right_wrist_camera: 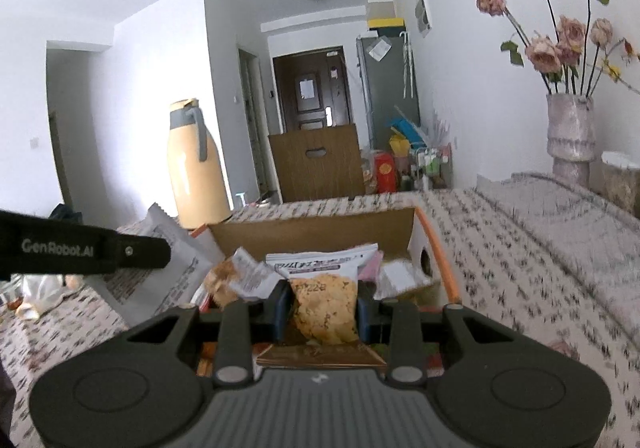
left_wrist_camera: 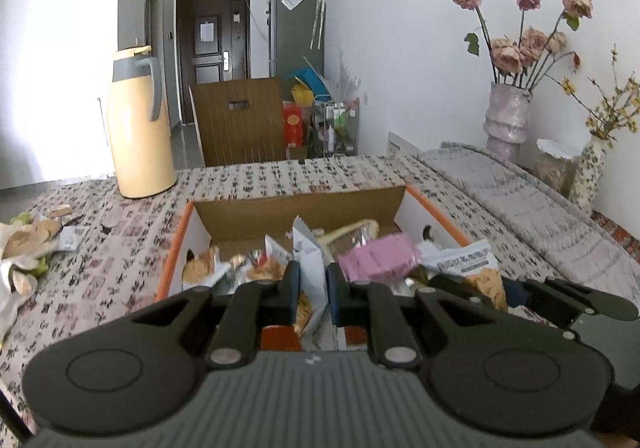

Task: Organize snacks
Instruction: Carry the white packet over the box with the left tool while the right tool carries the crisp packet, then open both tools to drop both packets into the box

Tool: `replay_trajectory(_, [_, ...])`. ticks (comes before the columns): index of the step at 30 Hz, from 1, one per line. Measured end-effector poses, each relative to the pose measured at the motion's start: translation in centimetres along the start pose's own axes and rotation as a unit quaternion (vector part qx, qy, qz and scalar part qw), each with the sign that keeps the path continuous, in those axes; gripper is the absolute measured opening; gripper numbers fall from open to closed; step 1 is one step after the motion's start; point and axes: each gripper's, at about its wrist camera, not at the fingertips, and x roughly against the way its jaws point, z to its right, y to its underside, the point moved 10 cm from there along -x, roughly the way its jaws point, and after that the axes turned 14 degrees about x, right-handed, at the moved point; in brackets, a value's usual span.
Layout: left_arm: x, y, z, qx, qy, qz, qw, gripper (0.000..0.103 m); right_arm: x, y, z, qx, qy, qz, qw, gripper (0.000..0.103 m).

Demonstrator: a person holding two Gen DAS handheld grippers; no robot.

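**Both grippers clamped on snack packets above the box**

The left gripper (left_wrist_camera: 313,284) has its jaws drawn narrow on a white snack packet (left_wrist_camera: 310,268), which stands upright between the pads; the print on that packet is too blurred to read, though a biscuit picture shows near its lower end; the packet hangs over the near part of the cardboard box (left_wrist_camera: 296,208), an open carton with orange-edged white side walls, resting on the patterned tablecloth (left_wrist_camera: 248,176); inside the box lie a pink packet (left_wrist_camera: 378,258), several biscuit packets and wrappers in a loose heap.

The right gripper (right_wrist_camera: 322,306) is closed on a cookie packet (right_wrist_camera: 325,304), a clear-fronted pack with a round golden cookie showing and a white header carrying printed characters too small to make out; digits are stamped across the cookie window, not clearly legible; this packet also sits over the near end of the box (right_wrist_camera: 312,232); in the right wrist view the left tool's arm crosses at the left, lettered "GenRobot.AI", with its white packet (right_wrist_camera: 168,268) beside it.

More wrapped snacks (left_wrist_camera: 24,248) lie on the cloth left of the box; a yellow thermos jug (left_wrist_camera: 138,128) with a grey handle stands beyond them; a vase of dried pink roses (left_wrist_camera: 508,116) stands at the far right by the wall; a dark door (left_wrist_camera: 212,48) in the hallway bears a sheet of paper, unreadable.
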Motion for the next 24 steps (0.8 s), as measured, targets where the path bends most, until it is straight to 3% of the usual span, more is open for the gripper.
replay_trajectory(13, [-5.8,-3.8,-0.7,0.016,-0.021,0.008,0.9996,0.015,-7.0,-3.8,1.9,0.024,0.022,-0.003,0.999,0.032])
replay_trajectory(24, [-10.1,-3.0,-3.0,0.038,-0.036,-0.009,0.9986,0.015,-11.3,-2.7,2.2,0.018,0.012,-0.02,1.0,0.032])
